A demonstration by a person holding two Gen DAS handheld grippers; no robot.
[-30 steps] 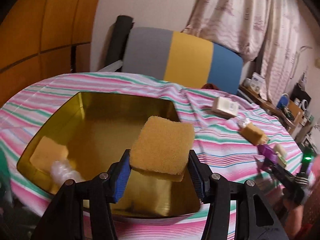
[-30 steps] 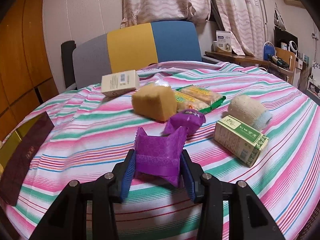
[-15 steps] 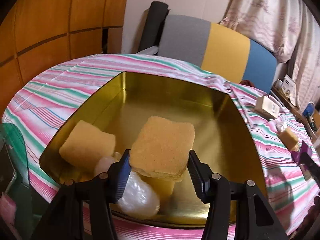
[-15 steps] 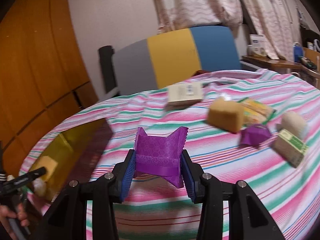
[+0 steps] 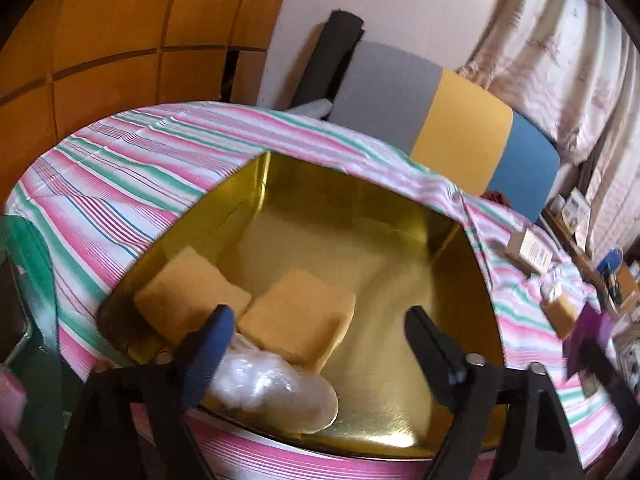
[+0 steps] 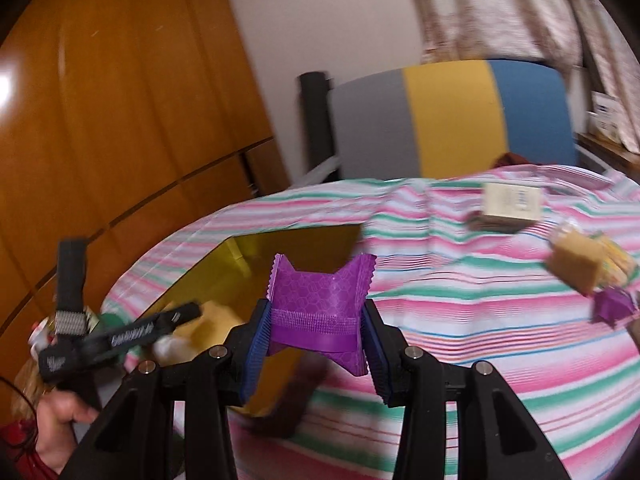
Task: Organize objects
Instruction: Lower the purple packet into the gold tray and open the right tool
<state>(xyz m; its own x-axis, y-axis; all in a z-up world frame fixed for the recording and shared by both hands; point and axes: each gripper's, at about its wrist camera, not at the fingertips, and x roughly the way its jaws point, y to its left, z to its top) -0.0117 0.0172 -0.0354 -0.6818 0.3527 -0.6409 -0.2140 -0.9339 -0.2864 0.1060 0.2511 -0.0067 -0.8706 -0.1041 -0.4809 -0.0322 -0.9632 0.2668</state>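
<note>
A gold tin sits on the striped tablecloth. It holds two tan sponges and a clear-wrapped white item. My left gripper hangs over the tin's near side. Its jaws are opening wide, and nothing is pressed between the pads. The nearer sponge lies loose below them. My right gripper is shut on a purple packet and holds it just above the tin's near right corner. The right wrist view also shows the left gripper at the tin's left side.
On the cloth to the right lie a cream box, a tan block, yellow-green packets and a second purple packet. A grey, yellow and blue chair stands behind the table. A dark lid leans by the tin.
The left jaws opened and let go of the sponge, which now lies in the tin beside the other one. The right gripper carried the purple packet left and up to the tin.
</note>
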